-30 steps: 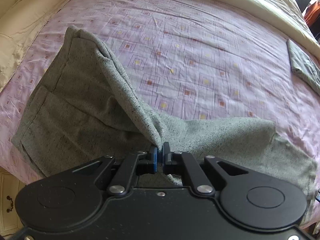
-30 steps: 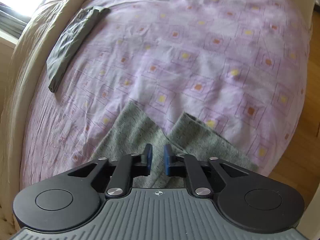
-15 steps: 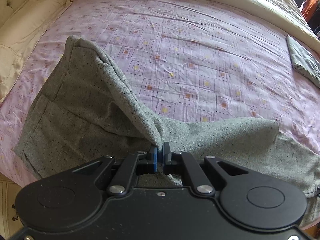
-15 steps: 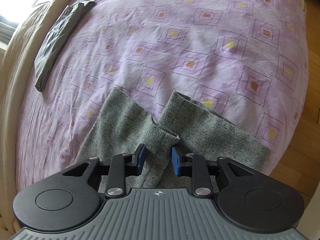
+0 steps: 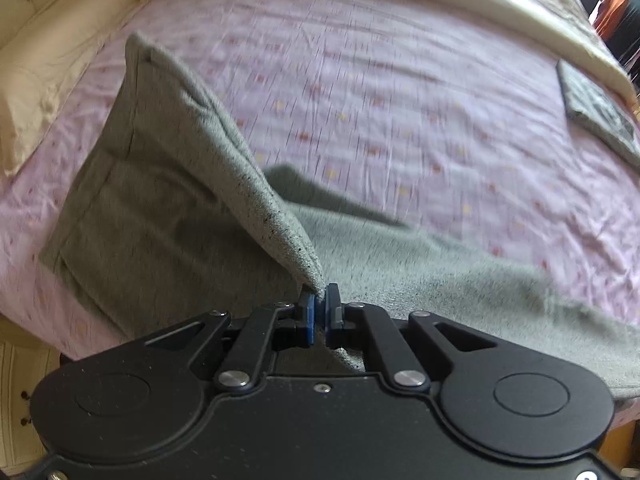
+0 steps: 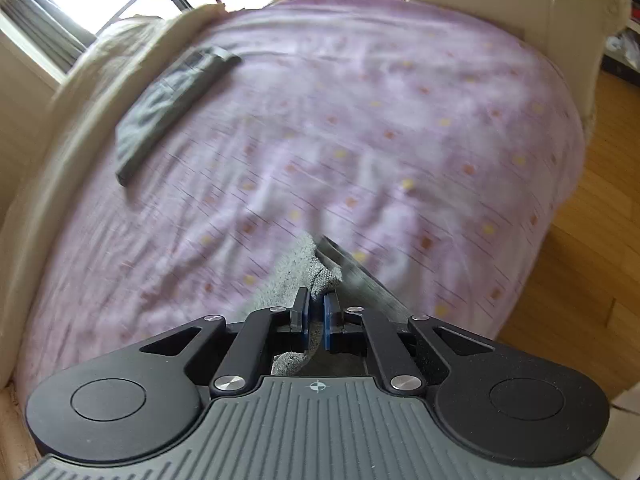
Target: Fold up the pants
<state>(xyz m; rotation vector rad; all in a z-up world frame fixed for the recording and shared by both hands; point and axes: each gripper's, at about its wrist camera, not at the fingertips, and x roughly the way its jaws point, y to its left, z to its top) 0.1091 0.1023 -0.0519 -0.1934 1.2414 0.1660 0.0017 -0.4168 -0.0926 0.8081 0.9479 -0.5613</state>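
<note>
On the pink bedspread [image 5: 400, 80], left tool [image 5: 321, 300] and right tool [image 6: 316, 300] each clamped on grey pants [image 5: 160, 200]

Readable text: none in either view.
Brands or numbers: none legible on any surface.
Only sign: a small white crosshair mark [image 6: 318, 386], a circle crossed by two lines, printed on the ribbed grey plastic housing [image 6: 320, 428] at the bottom of the right wrist view.
Pink patterned bedsheet [image 5: 400, 92]: small yellow and red squares only, blurred, no lettering.
</note>
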